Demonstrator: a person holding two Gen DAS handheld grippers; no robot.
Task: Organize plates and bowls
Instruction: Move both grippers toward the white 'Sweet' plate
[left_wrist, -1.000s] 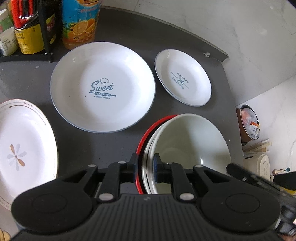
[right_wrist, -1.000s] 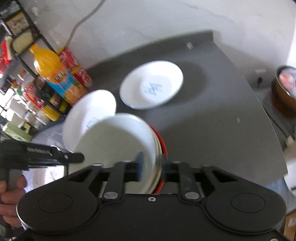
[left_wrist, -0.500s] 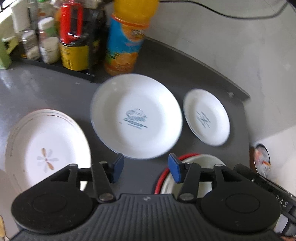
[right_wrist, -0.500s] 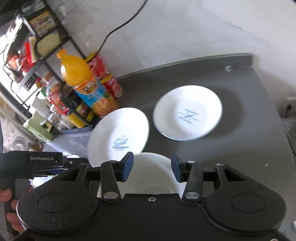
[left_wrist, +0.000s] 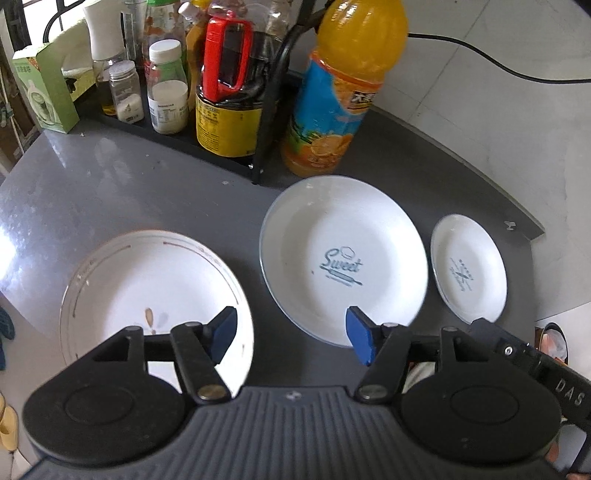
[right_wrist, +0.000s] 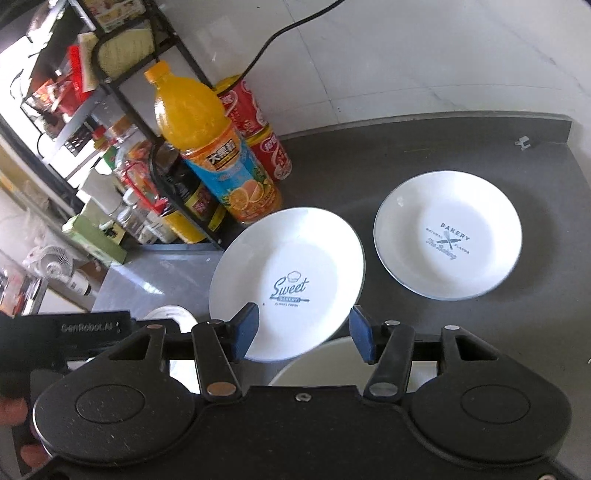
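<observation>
The dark grey counter (left_wrist: 110, 192) carries everything, its far edge meeting a pale tiled wall and its right end cut off square. A black wire rack (left_wrist: 266, 122) stands along the far edge toward the left, crowded with jars and sauce bottles, and a tall orange juice bottle (left_wrist: 340, 85) stands just beside the rack's right post, with red cans (right_wrist: 266, 144) behind it against the wall. Of the dishes, the flower-patterned plate (left_wrist: 147, 288) lies flat near the counter's near left edge; its centre is partly hidden by the left gripper. The "Sweet" plate (left_wrist: 343, 258) lies flat in the middle of the counter, just in front of the juice bottle, apart from the flower plate. The smaller "Bakery" plate (left_wrist: 469, 269) lies beside it toward the right end of the counter, a narrow strip of bare surface between the two. A white bowl (right_wrist: 321, 363) sits at the near edge, mostly hidden under the right gripper; only an arc of its rim shows. The left gripper (left_wrist: 291, 338) hangs above the gap between the flower plate and the "Sweet" plate, blue pads spread wide and holding nothing. The right gripper (right_wrist: 304, 336) hangs over the near rim of the "Sweet" plate and the bowl, likewise spread wide and empty.
</observation>
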